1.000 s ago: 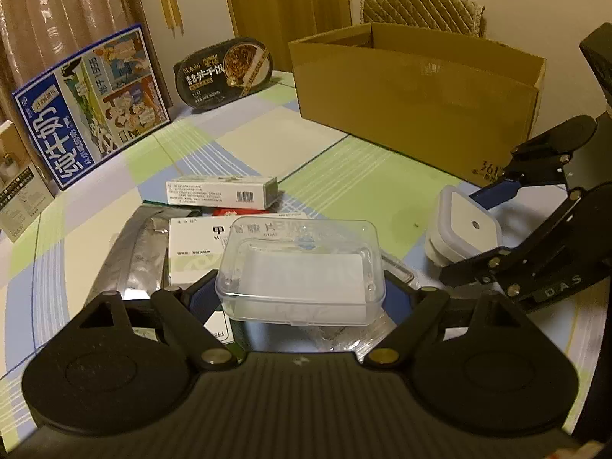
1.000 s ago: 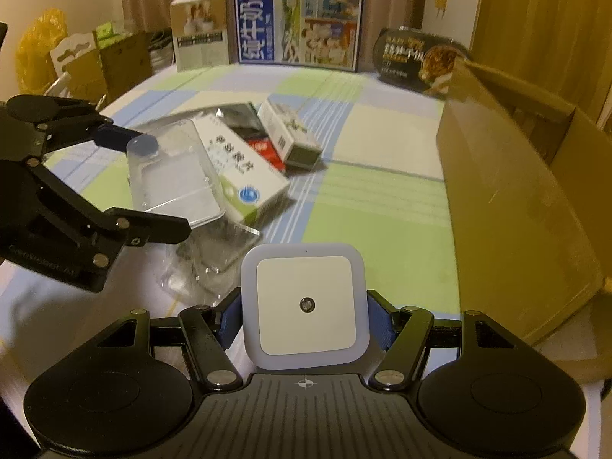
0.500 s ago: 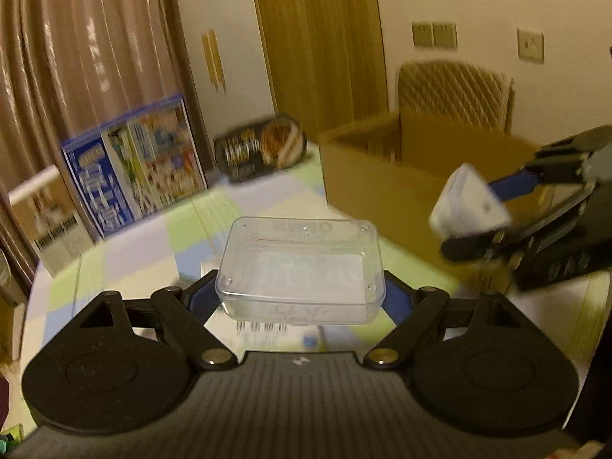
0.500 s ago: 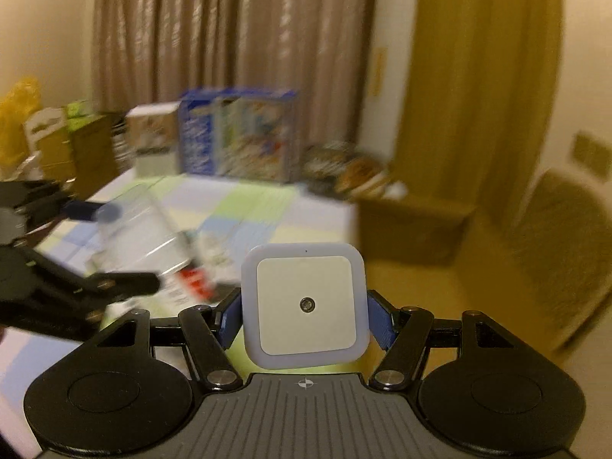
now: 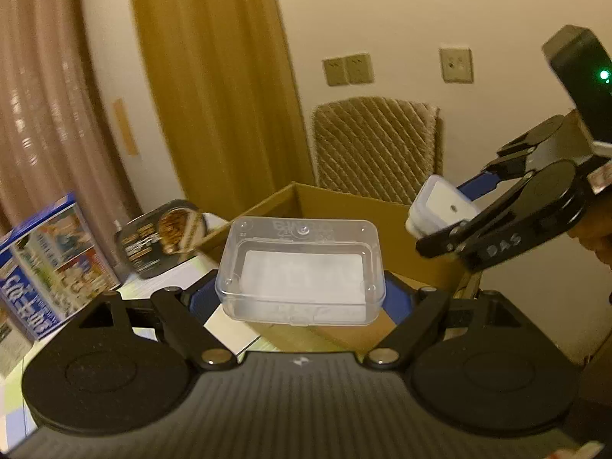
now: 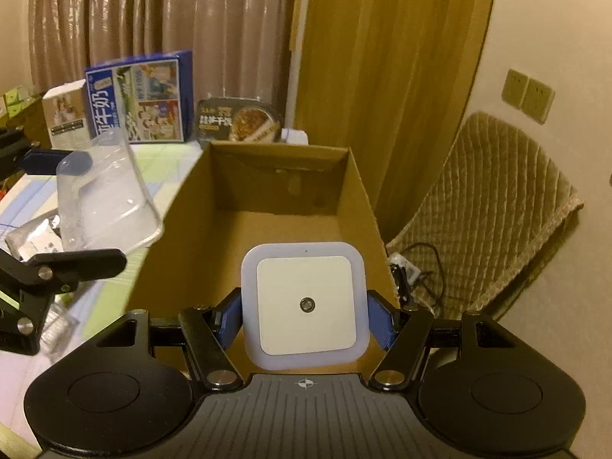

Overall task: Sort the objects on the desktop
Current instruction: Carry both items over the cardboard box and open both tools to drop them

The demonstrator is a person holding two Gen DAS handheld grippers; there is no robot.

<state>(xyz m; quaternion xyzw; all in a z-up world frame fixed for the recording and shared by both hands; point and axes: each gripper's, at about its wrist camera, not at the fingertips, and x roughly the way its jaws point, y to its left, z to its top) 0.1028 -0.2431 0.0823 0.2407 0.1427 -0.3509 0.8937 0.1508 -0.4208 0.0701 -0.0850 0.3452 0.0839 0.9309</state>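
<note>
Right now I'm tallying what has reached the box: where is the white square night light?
The night light is clamped in the right hand-held gripper, in the air over the open cardboard box, not yet in it.

Checked table (image 6: 168, 160) — cardboard box (image 6: 283, 199), cartons (image 6: 141, 99).

A home: curtains (image 6: 153, 19), padded chair (image 6: 489, 206), food boxes (image 6: 141, 103).

"DAS" is printed on the right tongs (image 5: 449, 225); "牛奶" on the blue carton (image 6: 139, 101).
</note>
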